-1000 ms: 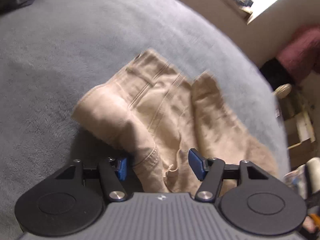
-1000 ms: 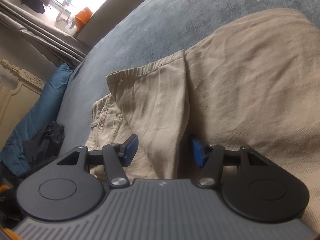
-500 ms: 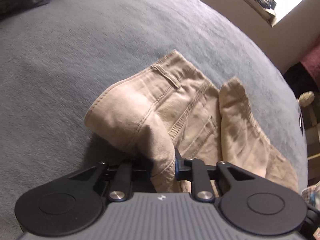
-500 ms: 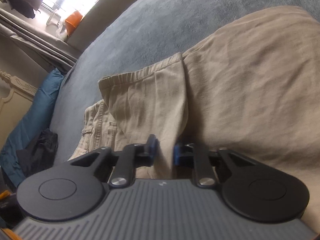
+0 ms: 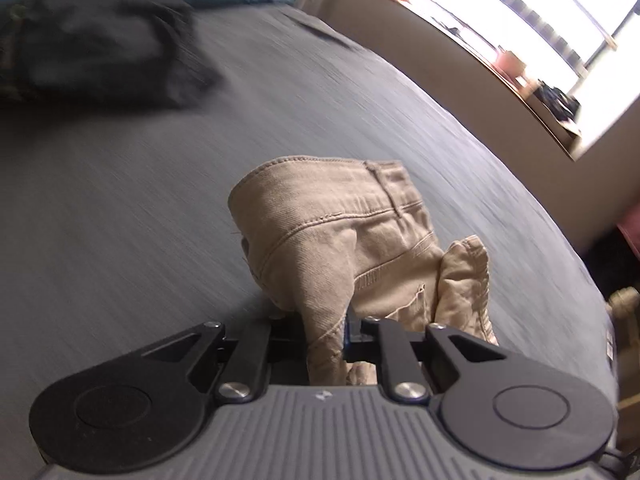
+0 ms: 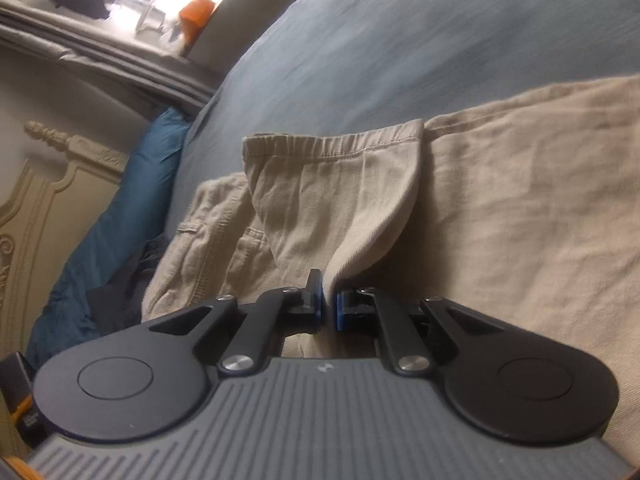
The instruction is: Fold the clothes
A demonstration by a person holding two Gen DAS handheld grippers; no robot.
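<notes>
Left wrist: my left gripper [image 5: 326, 330] is closing, jaws pinching the waistband end of the khaki trousers [image 5: 340, 232], lifted off the grey bedspread [image 5: 120, 220]; dark clothes pile [image 5: 96, 40] far left | Right wrist: my right gripper [image 6: 329, 307] clamps a trouser-leg hem fold [image 6: 336, 184]; blue pillow [image 6: 116, 232] left.
</notes>
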